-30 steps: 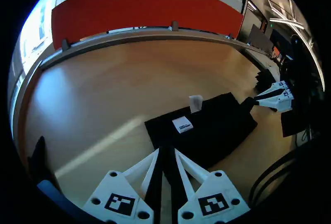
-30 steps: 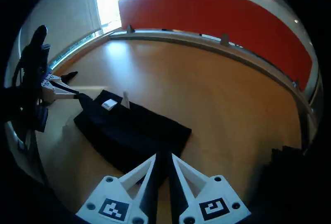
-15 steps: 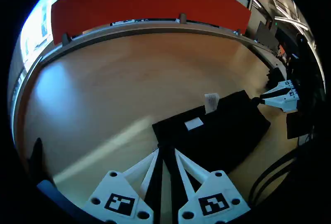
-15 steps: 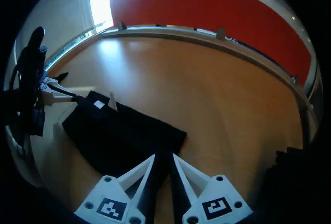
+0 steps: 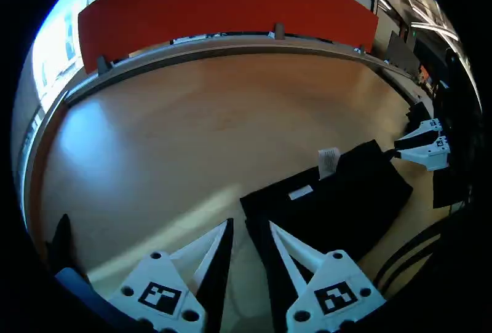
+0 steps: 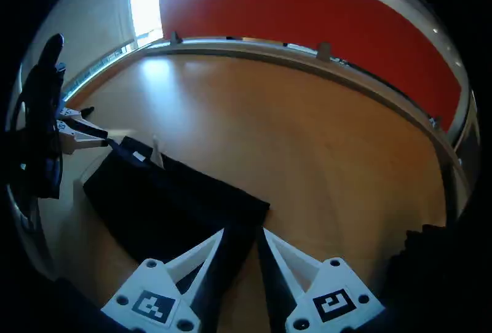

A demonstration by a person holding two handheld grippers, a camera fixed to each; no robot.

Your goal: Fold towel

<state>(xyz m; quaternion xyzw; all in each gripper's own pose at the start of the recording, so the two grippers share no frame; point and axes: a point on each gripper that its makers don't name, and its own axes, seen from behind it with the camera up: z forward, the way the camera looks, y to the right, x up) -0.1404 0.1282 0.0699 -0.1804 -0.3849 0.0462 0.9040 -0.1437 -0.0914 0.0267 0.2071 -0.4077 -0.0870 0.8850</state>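
Two grippers, both with jaws parted: left gripper straddles one corner of the black towel, which lies flat on the wooden table; right gripper straddles the opposite end. Withdraw both straight back so no finger snags the fold.

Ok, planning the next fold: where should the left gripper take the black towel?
The black towel by its near corner, flat between the left gripper's open fingers. Come in low along the table from this short edge, likely pinching all layers.
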